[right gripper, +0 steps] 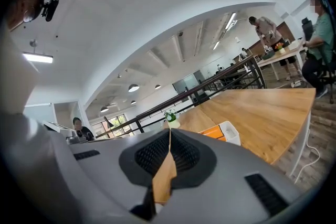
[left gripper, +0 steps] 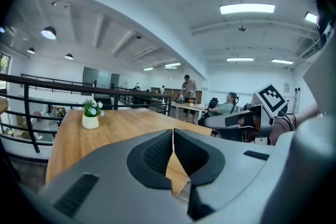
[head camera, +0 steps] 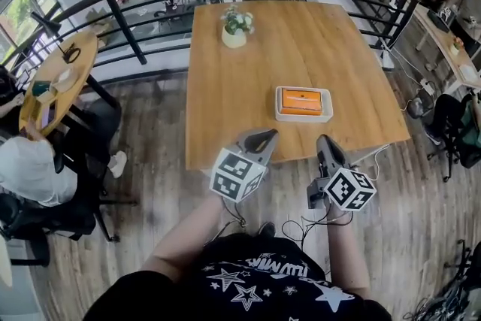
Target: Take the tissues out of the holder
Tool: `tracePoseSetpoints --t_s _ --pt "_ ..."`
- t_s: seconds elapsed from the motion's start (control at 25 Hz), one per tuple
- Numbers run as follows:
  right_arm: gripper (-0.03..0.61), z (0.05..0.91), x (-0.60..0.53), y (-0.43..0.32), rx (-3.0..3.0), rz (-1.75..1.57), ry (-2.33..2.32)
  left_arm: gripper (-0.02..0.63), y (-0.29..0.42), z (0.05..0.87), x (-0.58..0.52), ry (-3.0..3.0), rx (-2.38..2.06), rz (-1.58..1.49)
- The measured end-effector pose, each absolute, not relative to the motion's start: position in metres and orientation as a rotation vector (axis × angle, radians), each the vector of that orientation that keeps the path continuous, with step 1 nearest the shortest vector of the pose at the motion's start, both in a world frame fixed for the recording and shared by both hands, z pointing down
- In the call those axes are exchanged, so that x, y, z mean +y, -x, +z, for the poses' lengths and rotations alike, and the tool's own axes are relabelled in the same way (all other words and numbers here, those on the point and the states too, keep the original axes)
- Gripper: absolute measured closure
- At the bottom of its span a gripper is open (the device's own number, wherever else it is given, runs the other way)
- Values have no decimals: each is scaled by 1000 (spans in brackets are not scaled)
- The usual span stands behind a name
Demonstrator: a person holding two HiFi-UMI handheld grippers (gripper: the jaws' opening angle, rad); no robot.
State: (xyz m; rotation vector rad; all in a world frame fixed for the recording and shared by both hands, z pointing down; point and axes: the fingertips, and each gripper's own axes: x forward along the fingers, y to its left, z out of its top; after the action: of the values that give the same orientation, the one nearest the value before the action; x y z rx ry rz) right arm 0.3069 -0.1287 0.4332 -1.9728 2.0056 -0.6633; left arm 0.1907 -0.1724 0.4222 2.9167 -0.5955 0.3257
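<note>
flower pot (head camera: 235, 28) 11 o'clock, well beyond holder (head camera: 304, 103) | bare table (head camera: 342, 49) edge at 6 | left gripper (head camera: 266, 136), right gripper (head camera: 325, 140): jaws together, empty

bright, even ceiling-panel and window light, soft shadows, sharp centres, strong fisheye bending and dark corners.

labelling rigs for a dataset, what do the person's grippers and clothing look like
Both the left gripper and right gripper are grey, with black ribbed pads and a white cube bearing black square markers at the back. Thin black cables trail below them. The person wears a black t-shirt with white stars.
</note>
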Motion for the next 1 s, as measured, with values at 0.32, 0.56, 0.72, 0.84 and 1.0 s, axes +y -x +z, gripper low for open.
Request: tracePoseSetpoints --t_s 0.32,0.56,0.72,0.84,1.0 --pt "561 446 -152 -345 2118 -694 1893 595 -217 429 -182 -2862 -776 316" --pt "561 451 -161 -370 2125 -705 1886 595 -235 423 -194 -2873 -838 340" --pt "561 451 -169 -382 2127 -697 1893 595 -247 429 -206 -2859 -832 348" --pt "561 454 -177 -401 2104 -694 1928 595 -259 435 -218 -2856 -818 353" --pt "561 464 -197 -411 2134 -716 1954 595 -269 446 -241 -2846 -802 362"
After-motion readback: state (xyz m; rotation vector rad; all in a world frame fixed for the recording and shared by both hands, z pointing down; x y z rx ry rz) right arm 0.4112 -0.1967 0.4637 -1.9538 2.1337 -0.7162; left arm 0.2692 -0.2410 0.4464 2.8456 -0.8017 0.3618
